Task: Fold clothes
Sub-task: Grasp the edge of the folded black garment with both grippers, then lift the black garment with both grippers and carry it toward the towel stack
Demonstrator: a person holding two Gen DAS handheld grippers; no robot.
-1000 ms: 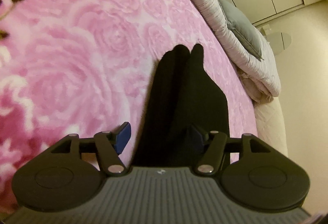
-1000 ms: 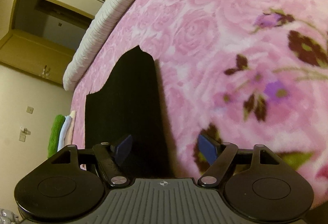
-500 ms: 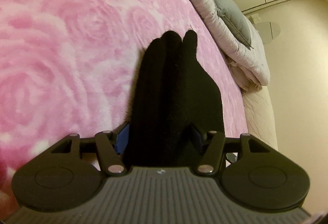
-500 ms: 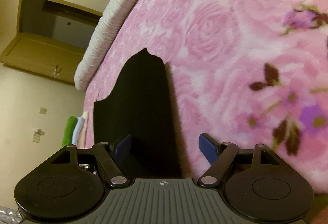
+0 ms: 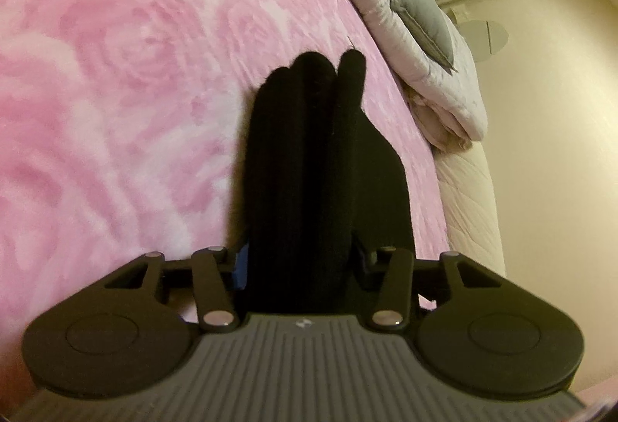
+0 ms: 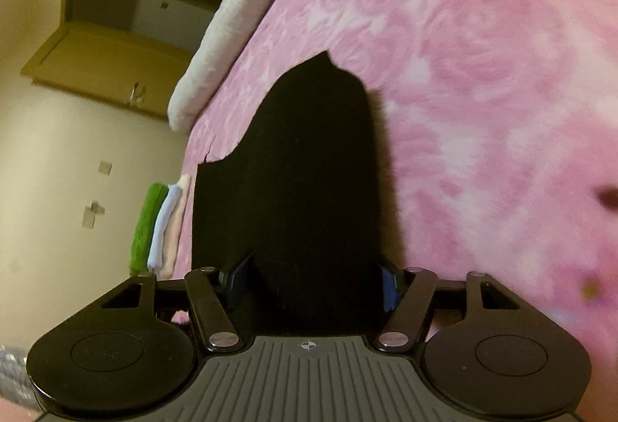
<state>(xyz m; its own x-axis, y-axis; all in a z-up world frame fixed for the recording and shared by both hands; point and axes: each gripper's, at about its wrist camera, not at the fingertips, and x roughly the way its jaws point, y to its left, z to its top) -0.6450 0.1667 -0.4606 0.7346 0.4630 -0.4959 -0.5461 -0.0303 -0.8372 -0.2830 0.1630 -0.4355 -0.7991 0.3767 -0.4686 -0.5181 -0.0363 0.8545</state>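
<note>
Both tongs advancing, now straddling black garment (image 5: pixel 309 171) on bed (image 5: pixel 116 74): left tongs (image 5: pixel 299 263), right tongs (image 6: pixel 314 279) closing around bunched cloth; grip unconfirmed, fold unfinished.

Black garment (image 5: pixel 309 167): you had matt, slightly fuzzy knit cloth between your left gripper's fingers.
Pink blanket (image 5: pixel 116 74): under both grippers it looked like soft plush fleece, rose-printed and matt.
Left gripper (image 5: pixel 299 265): matt black plastic arms, shiny metal pivot pins, ribbed grey body.
Quilt (image 5: pixel 425 47): ahead and right of your left gripper, pale puckered cloth with a faint sheen.
Folded stack (image 6: pixel 158 225): left of your right gripper, soft cloth.
</note>
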